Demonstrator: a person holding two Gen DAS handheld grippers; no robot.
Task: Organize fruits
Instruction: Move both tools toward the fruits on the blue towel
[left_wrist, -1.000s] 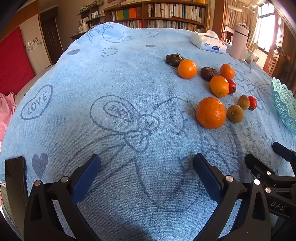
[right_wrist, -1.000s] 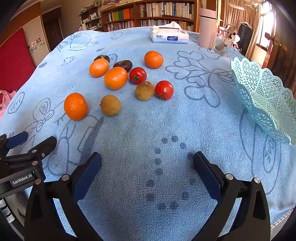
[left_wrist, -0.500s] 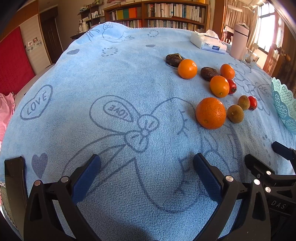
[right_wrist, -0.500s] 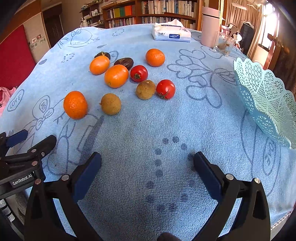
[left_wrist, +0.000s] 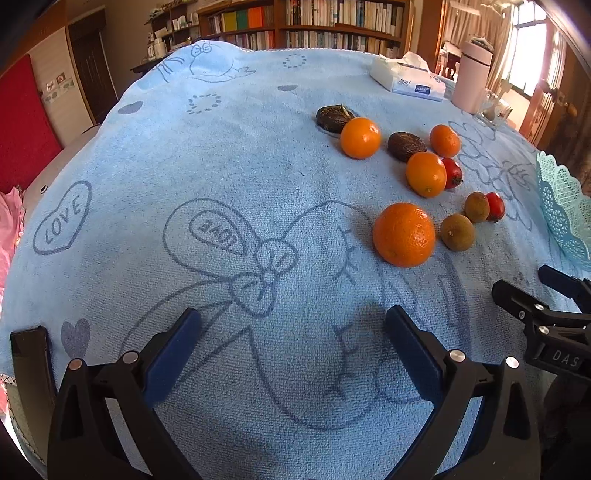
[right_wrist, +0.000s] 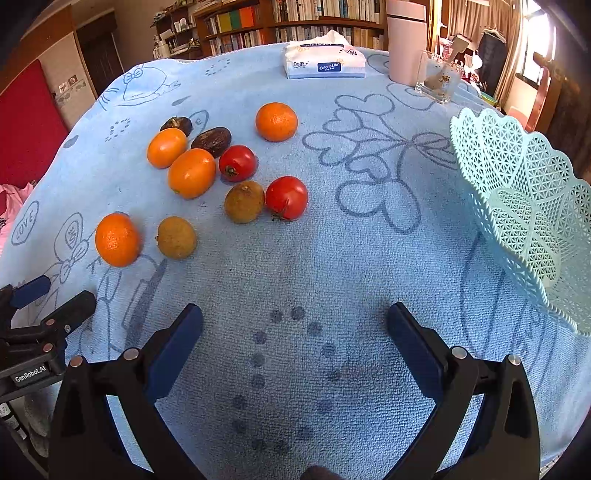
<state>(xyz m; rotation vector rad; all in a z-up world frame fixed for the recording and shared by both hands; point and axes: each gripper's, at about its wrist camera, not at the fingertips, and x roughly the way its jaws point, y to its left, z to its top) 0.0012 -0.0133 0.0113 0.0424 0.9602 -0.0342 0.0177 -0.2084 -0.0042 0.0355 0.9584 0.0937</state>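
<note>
Right gripper (right_wrist: 294, 328) nudged forward — tissue box (right_wrist: 325, 62) beyond fruits (right_wrist: 243, 201).

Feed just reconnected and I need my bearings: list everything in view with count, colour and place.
oranges: four, orange, cloth's left half
tomatoes: two, red, mid-cluster
kiwis: two, brown, near side of cluster
dark fruits: two, dark brown, far side of cluster
basket: one, mint green, right edge, nothing seen inside
tissue pack: one, white and blue, far edge
canister: one, pink, far right
clear holder: one, beside canister
cloth: one, light blue
left gripper: fingers open
right gripper: fingers open
</note>
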